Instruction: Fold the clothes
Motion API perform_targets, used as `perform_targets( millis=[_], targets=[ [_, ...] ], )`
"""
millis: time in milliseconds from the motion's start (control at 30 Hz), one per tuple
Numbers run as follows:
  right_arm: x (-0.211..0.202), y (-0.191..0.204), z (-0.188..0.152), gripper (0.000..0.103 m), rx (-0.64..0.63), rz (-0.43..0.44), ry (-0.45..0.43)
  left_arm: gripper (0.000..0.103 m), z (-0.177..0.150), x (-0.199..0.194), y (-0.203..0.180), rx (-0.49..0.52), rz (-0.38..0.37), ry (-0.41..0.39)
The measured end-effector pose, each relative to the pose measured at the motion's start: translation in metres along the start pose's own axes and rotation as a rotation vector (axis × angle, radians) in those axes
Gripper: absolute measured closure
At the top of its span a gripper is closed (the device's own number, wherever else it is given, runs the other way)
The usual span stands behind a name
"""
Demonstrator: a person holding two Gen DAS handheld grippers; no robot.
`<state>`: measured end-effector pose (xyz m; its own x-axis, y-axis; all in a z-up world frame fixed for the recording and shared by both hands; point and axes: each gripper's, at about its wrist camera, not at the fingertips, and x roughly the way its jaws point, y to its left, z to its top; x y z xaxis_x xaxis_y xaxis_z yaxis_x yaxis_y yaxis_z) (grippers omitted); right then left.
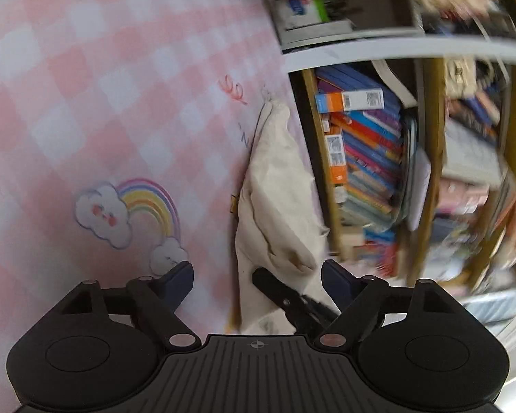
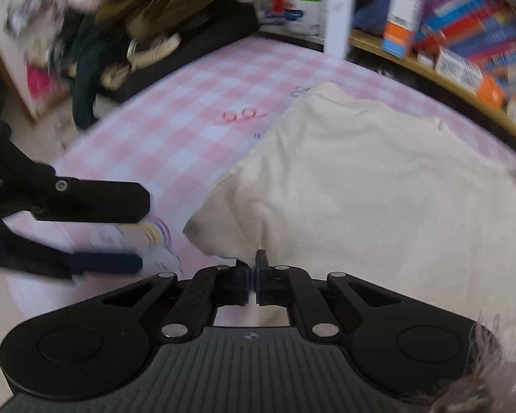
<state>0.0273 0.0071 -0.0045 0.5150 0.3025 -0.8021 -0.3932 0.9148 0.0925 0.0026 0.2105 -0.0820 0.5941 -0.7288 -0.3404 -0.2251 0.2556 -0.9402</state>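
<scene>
A cream garment (image 2: 378, 186) lies on a pink-and-white checked sheet (image 2: 196, 120) that covers the work surface. In the right wrist view the garment fills the area from about twelve o'clock round to three o'clock of the right gripper (image 2: 253, 275), spreading away from the fingers towards a bookshelf (image 2: 464, 44) at the upper right. The right gripper's jaws are closed together, and the near edge of the cream cloth runs straight down into the narrow slit between them, so the gripper is pinching that edge. A loose corner of the garment sticks out at about eleven o'clock, just beside the fingertips.

The left gripper (image 2: 139, 230) enters this view from the left edge, at about nine o'clock of the right gripper. Its two fingers stand wide apart, one above the other, with only the sheet and a printed rainbow (image 2: 158, 230) between them. It is near the garment's corner but does not touch it.

In the left wrist view the left gripper (image 1: 258, 275) is spread wide, holding nothing. The garment (image 1: 275, 189) appears here as a tall, narrow, bunched strip rising at twelve o'clock, just right of centre. One finger of the right gripper (image 1: 285, 299) pokes in between the left fingers, beneath the cloth. A rainbow-and-cloud print (image 1: 127, 213) lies at ten o'clock on the sheet (image 1: 86, 86). Crowded bookshelves (image 1: 368, 158), blurred, fill the right side.
</scene>
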Motion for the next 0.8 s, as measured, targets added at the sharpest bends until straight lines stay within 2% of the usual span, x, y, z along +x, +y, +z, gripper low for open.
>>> perform_targets(
  millis=[67,167,267,300,333,433,500,533,600,667,800],
  targets=[
    [-0.008,-0.002,0.003,0.1,0.019,0.019,-0.011,0.009,0.006,0.015,0.004,-0.051,-0.046,0.034],
    [-0.009,-0.002,0.005,0.1,0.015,0.031,-0.005,0.008,0.014,0.037,0.002,-0.067,-0.062,0.055],
    [-0.007,-0.002,0.004,0.095,-0.002,0.043,0.027,0.009,0.019,0.05,-0.007,-0.026,-0.034,0.064],
    [-0.008,-0.003,0.004,0.079,-0.002,0.042,0.036,0.009,0.02,0.054,-0.011,-0.011,-0.02,0.067],
    [-0.012,-0.005,0.002,0.057,0.003,0.04,0.034,0.009,0.02,0.057,-0.014,0.005,-0.008,0.068],
    [-0.029,-0.024,0.003,0.05,0.044,0.04,0.032,0.013,0.018,0.06,-0.018,0.041,0.025,0.068],
    [-0.039,-0.042,0.009,0.03,0.082,0.036,0.039,0.019,0.016,0.061,-0.019,0.06,0.051,0.072],
    [-0.044,-0.053,0.013,0.013,0.107,0.018,0.035,0.024,0.016,0.061,-0.019,0.068,0.063,0.077],
    [-0.048,-0.072,0.026,0.007,0.142,-0.031,0.029,0.028,0.015,0.062,-0.019,0.084,0.09,0.087],
    [-0.043,-0.086,0.041,0.003,0.168,-0.104,0.047,0.038,0.014,0.063,-0.019,0.101,0.116,0.097],
    [-0.023,-0.098,0.069,0.002,0.186,-0.24,0.092,0.055,0.013,0.068,-0.017,0.116,0.14,0.13]
  ],
)
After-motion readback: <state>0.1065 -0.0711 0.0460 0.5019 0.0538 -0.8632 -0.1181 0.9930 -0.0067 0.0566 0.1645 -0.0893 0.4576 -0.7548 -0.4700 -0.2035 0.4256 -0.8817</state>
